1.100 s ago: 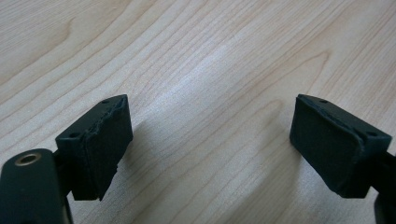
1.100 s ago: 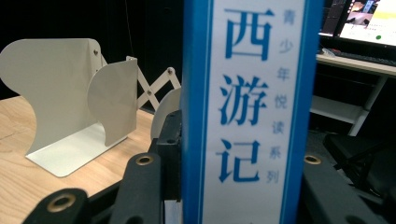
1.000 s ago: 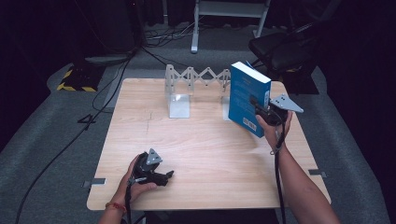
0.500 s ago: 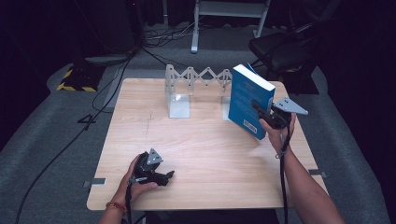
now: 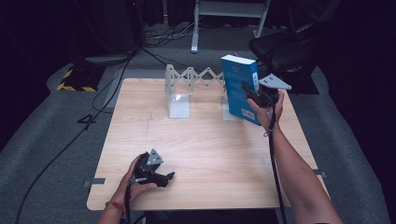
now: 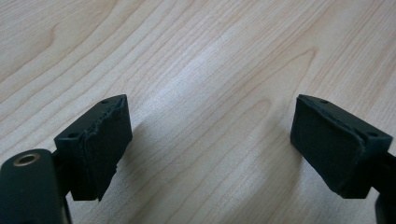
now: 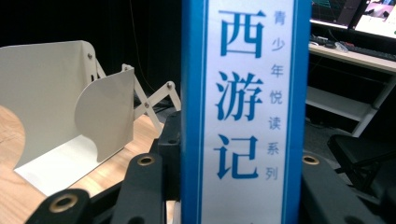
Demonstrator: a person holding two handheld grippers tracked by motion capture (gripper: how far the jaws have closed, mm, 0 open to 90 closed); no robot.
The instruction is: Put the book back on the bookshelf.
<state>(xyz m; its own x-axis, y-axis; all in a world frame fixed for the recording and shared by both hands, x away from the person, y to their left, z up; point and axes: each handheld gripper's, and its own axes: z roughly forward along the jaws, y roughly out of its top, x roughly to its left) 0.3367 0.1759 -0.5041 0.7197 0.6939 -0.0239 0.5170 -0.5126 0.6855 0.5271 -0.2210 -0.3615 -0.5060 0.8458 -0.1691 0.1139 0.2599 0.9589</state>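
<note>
A blue book with a white spine label hangs upright over the table's far right part, a little tilted. My right gripper is shut on it from the right side. In the right gripper view the spine stands between the black jaws of the right gripper, with large blue characters on it. Near the table's front left, my left gripper rests in a hand, open, pointing right. Its pads stand wide apart over bare wood with nothing between them.
A white expanding metal book rack stands at the back middle of the wooden table, just left of the book; it appears as rack. Behind the table are a black chair, floor cables and a yellow-black striped block.
The right gripper has lifted the book and carried it left, closer to the rack's right end. The left gripper has stayed where it was.
</note>
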